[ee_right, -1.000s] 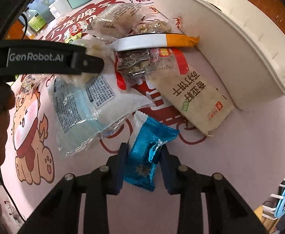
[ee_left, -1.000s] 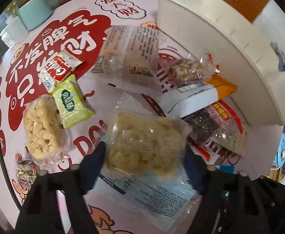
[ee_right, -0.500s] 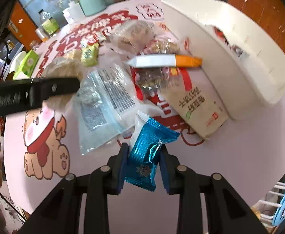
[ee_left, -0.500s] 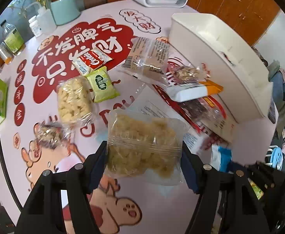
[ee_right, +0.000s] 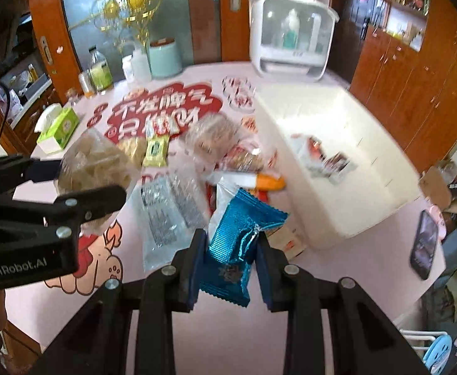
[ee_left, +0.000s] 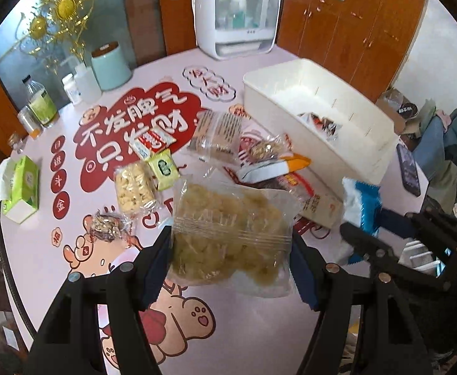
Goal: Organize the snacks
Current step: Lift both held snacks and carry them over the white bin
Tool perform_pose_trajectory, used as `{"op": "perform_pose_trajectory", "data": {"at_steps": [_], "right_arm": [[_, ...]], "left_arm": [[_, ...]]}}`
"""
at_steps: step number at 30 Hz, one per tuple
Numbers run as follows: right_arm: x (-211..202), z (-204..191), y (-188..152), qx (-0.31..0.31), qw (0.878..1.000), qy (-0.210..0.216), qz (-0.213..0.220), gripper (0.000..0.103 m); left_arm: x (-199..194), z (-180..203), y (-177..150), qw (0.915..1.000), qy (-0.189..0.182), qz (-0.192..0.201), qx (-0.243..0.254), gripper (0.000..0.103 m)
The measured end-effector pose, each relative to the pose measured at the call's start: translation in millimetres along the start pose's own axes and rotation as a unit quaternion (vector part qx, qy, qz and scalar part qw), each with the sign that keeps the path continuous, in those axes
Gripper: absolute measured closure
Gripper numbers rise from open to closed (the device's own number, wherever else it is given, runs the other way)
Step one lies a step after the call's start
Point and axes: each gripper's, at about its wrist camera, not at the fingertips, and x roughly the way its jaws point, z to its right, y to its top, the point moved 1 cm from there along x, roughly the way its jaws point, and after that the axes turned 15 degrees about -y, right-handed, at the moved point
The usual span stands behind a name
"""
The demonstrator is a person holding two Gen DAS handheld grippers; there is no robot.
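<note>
My left gripper is shut on a clear bag of pale yellow snack pieces, held in the air above the pink table. My right gripper is shut on a shiny blue snack packet, also lifted off the table. In the left wrist view the blue snack packet shows at the right in the right gripper. A white bin stands at the right with a few wrappers inside. Several snack packs lie on the table left of the white bin.
A green tissue box, bottles and a mint canister stand along the table's far left. A white appliance sits at the back. A clear flat bag lies under my right gripper. A phone rests near the right edge.
Both grippers have risen from the table with their packs. The yellow snack bag and the blue packet now hang in the air, and more of the room and the bin's inside shows.
</note>
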Motion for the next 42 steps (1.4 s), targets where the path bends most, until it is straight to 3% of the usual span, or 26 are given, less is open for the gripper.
{"op": "perform_pose_trajectory", "data": {"at_steps": [11, 17, 21, 31, 42], "right_arm": [[-37.0, 70.8, 49.1, 0.031, 0.994, 0.030, 0.103, 0.072], [-29.4, 127.1, 68.8, 0.056, 0.990, 0.032, 0.125, 0.072], [-13.2, 164.8, 83.6, 0.073, 0.988, 0.028, 0.131, 0.072], [33.4, 230.3, 117.4, 0.101, 0.987, 0.009, 0.125, 0.072], [76.8, 240.4, 119.2, 0.092, 0.992, 0.024, 0.088, 0.072]], "left_arm": [[-44.8, 35.3, 28.8, 0.9952, 0.045, 0.073, -0.047, 0.035], [-39.7, 80.7, 73.0, 0.9889, 0.042, 0.133, -0.051, 0.035], [-18.9, 116.6, 104.5, 0.9870, 0.045, 0.151, -0.033, 0.034], [52.0, 163.1, 177.4, 0.9880, 0.064, 0.137, -0.034, 0.034], [107.1, 156.8, 205.5, 0.9894, 0.096, 0.098, -0.049, 0.034]]}}
